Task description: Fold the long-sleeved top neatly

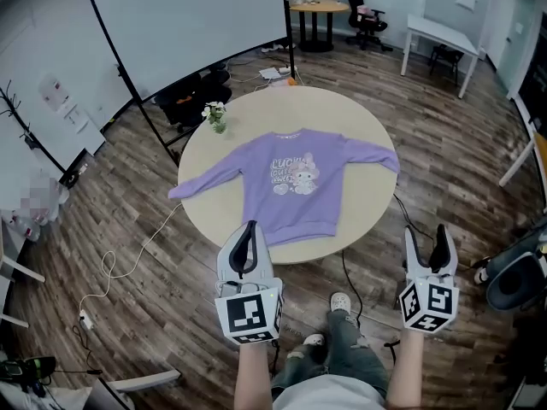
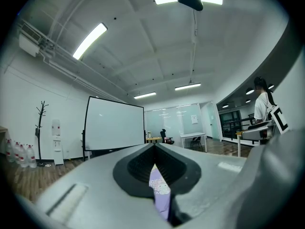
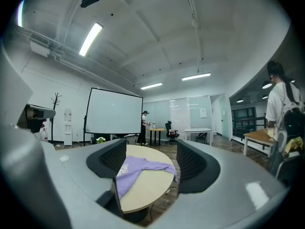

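A purple long-sleeved top [image 1: 295, 182] with a cartoon print lies flat, front up, on the round beige table [image 1: 363, 203], both sleeves spread outwards. My left gripper [image 1: 246, 237] is held in the air just short of the table's near edge, close to the top's hem, jaws shut with nothing in them. In the left gripper view only a sliver of the top [image 2: 158, 191] shows through the closed jaws. My right gripper [image 1: 430, 244] hovers off the table's near right, jaws open and empty. In the right gripper view the top [image 3: 136, 170] and the table [image 3: 147, 187] lie ahead.
A small vase of flowers [image 1: 215, 115] stands on the table's far left. A projector screen [image 1: 188, 24] on a stand is behind the table. Cables [image 1: 128, 259] trail over the wood floor. A person [image 3: 281, 109] stands at the right; another desk and chairs [image 1: 367, 20] are further back.
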Motion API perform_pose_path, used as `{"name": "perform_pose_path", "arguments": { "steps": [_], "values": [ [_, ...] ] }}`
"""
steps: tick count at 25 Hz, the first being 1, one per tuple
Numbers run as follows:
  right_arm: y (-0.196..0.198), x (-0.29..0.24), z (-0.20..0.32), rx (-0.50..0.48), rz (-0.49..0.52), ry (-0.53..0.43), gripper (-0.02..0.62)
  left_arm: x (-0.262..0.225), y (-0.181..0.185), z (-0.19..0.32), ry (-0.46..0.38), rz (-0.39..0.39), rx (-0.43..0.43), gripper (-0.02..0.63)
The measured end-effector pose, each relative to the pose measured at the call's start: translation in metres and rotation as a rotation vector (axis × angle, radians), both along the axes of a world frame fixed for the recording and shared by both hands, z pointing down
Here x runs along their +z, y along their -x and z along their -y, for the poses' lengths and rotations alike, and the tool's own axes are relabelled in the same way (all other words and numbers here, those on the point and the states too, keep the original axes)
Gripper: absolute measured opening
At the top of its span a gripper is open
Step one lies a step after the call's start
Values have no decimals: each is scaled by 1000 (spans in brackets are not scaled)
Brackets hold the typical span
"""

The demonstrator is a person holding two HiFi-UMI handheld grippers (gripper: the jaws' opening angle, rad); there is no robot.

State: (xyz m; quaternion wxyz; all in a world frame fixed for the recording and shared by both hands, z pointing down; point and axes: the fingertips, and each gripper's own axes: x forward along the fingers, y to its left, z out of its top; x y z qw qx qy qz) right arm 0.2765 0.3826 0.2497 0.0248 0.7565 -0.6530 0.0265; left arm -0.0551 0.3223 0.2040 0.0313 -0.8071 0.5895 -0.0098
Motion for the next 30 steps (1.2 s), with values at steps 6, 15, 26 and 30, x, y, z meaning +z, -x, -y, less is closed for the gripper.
{"name": "perform_pose_path", "arguments": {
  "steps": [6, 15, 26, 30],
  "values": [
    [-17, 8, 30, 3, 8, 16, 344, 7, -15, 28, 14, -1, -5, 0],
    [-56, 21, 115, -31, 38, 26, 337, 17, -55, 100, 29, 13, -34, 0],
    [-125, 39, 227, -70, 77, 85, 324, 23, -125, 199, 77, 31, -67, 0],
    [-149, 56, 255, -68, 95, 119, 321, 30, -148, 229, 97, 38, -67, 0]
  ]
}}
